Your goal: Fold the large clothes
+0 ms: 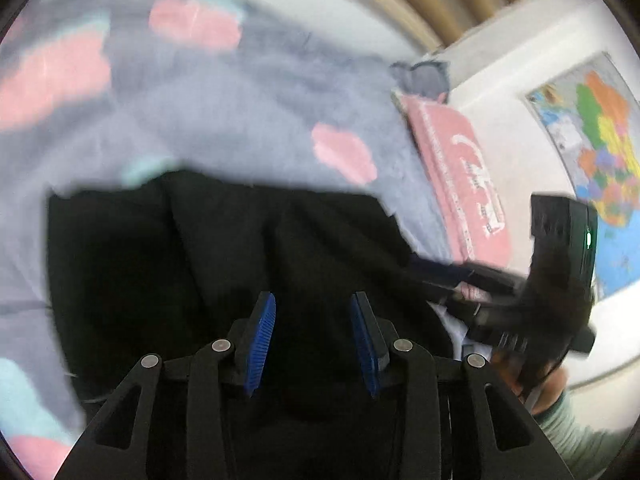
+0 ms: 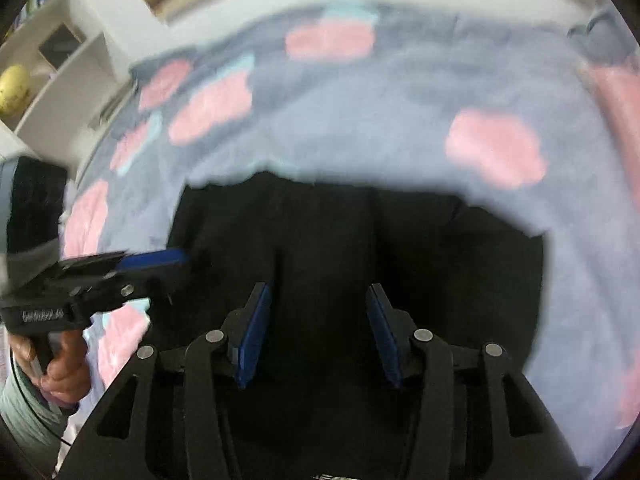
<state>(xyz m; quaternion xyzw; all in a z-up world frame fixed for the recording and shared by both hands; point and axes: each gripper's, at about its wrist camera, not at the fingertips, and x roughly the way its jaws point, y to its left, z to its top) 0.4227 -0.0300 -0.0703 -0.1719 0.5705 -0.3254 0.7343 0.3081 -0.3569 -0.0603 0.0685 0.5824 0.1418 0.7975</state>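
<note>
Lavender bedding (image 1: 248, 120) printed with pink and pale blue clouds covers the bed, and a black garment (image 1: 224, 248) lies spread on it below both cameras, its far edge roughly straight across the bedding. Both views are blurred.

From the left wrist, the left tool (image 1: 313, 340) hangs over the garment with its blue pads apart and only black cloth showing in the gap; nothing is pinched. This view alone shows the bed's right side: a folded pink cloth (image 1: 460, 176) with white lettering lies along that edge, a grey item (image 1: 424, 76) sits at its far end, and beyond stands a white wall with a coloured map (image 1: 600, 140). The right tool (image 1: 448, 280) reaches in from the right at the garment's right edge, held by a hand (image 1: 548, 388) in a pale green sleeve; I cannot tell its jaw state here.

From the right wrist, the right tool (image 2: 318, 332) is over the middle of the garment, pads spread, gripping nothing. This view alone shows white shelves (image 2: 68, 80) with a yellow ball (image 2: 14, 88) past the bed's left edge, and the left tool (image 2: 160, 264) at the garment's left edge, held by a hand (image 2: 60, 368).

Open bedding lies beyond the garment's far edge, and more to its right in the right wrist view.
</note>
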